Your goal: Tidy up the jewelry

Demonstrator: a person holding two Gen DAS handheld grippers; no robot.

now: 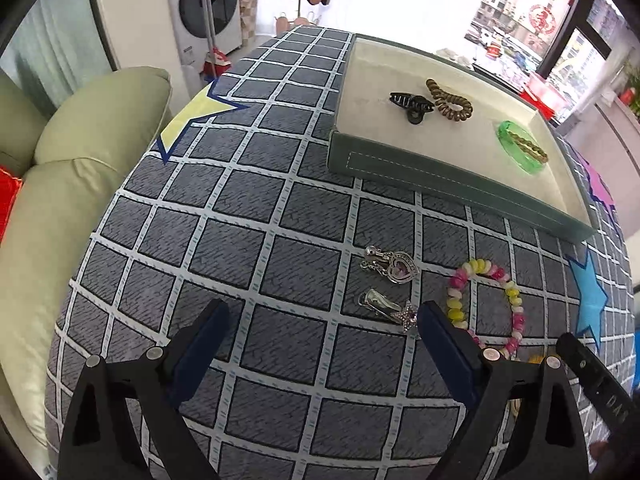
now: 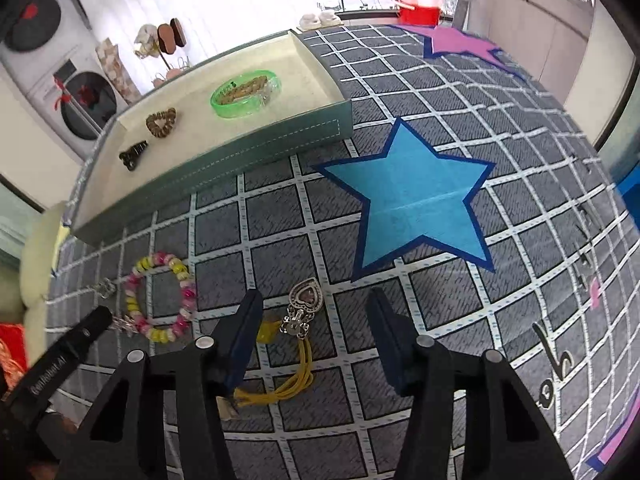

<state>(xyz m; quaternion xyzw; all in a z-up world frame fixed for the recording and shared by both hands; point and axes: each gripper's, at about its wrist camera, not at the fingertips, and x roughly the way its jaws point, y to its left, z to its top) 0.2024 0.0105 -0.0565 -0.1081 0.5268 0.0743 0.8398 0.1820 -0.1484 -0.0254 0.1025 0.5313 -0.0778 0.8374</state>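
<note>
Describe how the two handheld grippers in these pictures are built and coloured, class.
The left gripper and the right gripper match: black triangular link arms with cut-outs, silver round pivot pins, and flat dark blue fingers. White lettering runs along one black body.

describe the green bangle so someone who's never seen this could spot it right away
Find the shallow green tray with cream lining on the grey checked tablecloth. The translucent green plastic bangle lies at one end, apart from the black claw clip and brown spiral hair tie; it alone is see-through bright green.

A washing machine (image 1: 208, 8) stands behind the grid-patterned cloth (image 1: 248, 216) beside a pale sofa (image 1: 72, 168).
</note>
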